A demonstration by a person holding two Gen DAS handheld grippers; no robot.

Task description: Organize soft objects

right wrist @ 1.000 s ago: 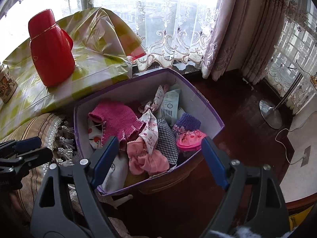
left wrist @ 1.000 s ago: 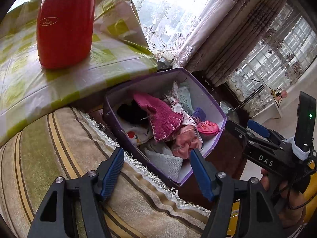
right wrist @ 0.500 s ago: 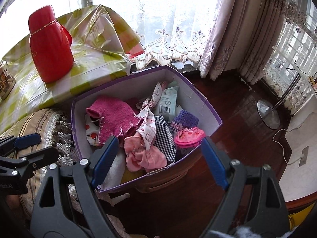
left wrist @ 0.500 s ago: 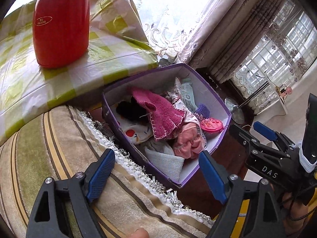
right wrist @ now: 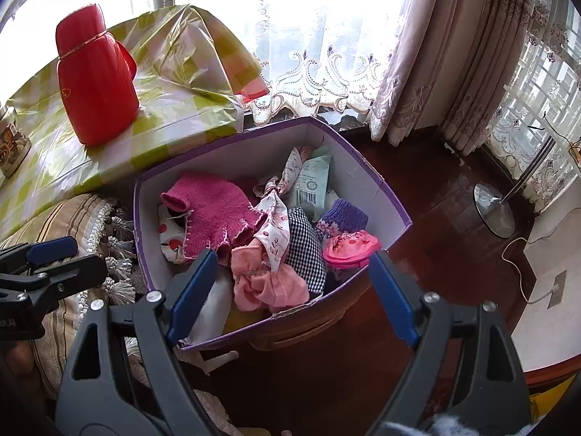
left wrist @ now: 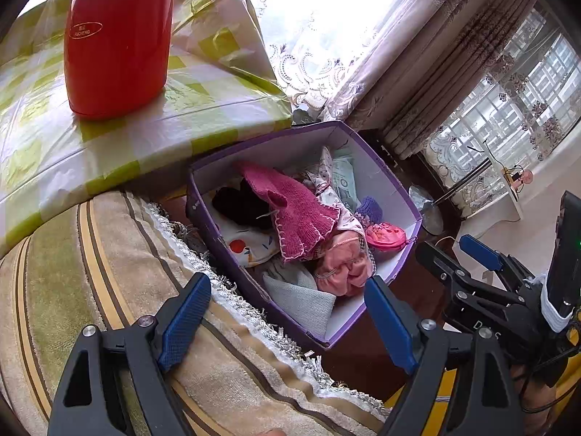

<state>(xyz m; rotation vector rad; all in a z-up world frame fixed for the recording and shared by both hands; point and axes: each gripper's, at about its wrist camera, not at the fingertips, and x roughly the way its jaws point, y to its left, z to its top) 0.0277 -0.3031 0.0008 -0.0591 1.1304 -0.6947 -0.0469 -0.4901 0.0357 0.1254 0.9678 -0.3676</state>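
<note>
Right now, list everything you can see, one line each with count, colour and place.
box: one, purple outside and white inside, on the dark floor beside the table
knitted top: one, magenta, on the pile in the box
pink garment: one, light pink, near side of the box
checked cloth: one, black and white, middle of the box
knitted sock: one, purple, right side of the box
packet: one, pale green, far side of the box
thermos: one, red, on the green-checked tablecloth
cushion: one, striped beige, left of the box
left tool: open, empty
right tool: open, empty
</note>
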